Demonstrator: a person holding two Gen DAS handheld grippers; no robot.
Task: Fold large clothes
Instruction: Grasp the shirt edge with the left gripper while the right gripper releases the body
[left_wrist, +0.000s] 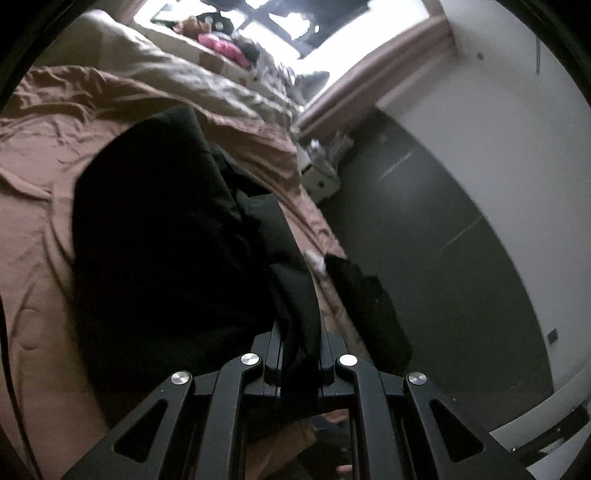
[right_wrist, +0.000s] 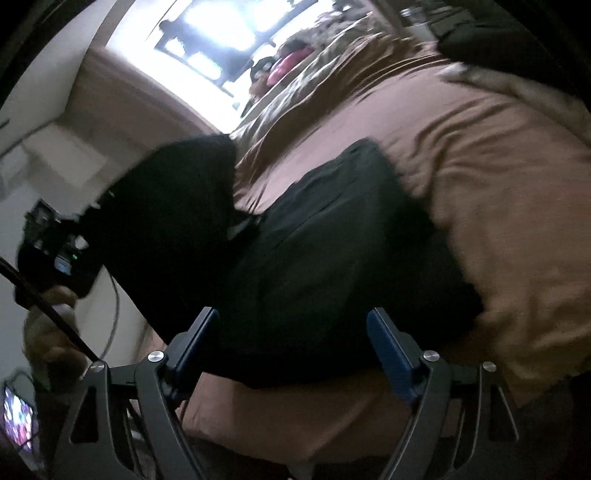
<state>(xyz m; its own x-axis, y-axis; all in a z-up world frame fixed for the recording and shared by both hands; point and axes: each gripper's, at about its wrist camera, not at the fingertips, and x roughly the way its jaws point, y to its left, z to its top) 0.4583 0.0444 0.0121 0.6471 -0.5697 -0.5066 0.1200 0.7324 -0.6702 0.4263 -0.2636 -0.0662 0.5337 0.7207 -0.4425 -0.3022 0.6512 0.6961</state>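
Both views are blurred and strongly curved by the fisheye lens, and the black garment (left_wrist: 166, 236) is so dark that its seams, collar and sleeves cannot be made out; what kind of clothing it is stays unclear. It lies on a bed covered with a brown sheet (left_wrist: 33, 192), in a broad heap whose long axis runs from the near edge of the bed toward the far end, where a bright window (left_wrist: 258, 22) washes out detail.

The left gripper (left_wrist: 299, 354) has its fingers pressed nearly together on a bunched fold of the garment at the bed's near edge; the cloth fills the narrow gap. A further dark flap hangs off the side of the bed, partly hidden.

The right gripper (right_wrist: 291, 343) stands with its blue-padded fingers (right_wrist: 391, 354) wide apart, holding nothing, the garment (right_wrist: 332, 240) spread just beyond them on the bed.

Beyond the bed, under the window, a pink item (left_wrist: 221, 48) sits among clutter too blurred to identify. No containers can be distinguished.
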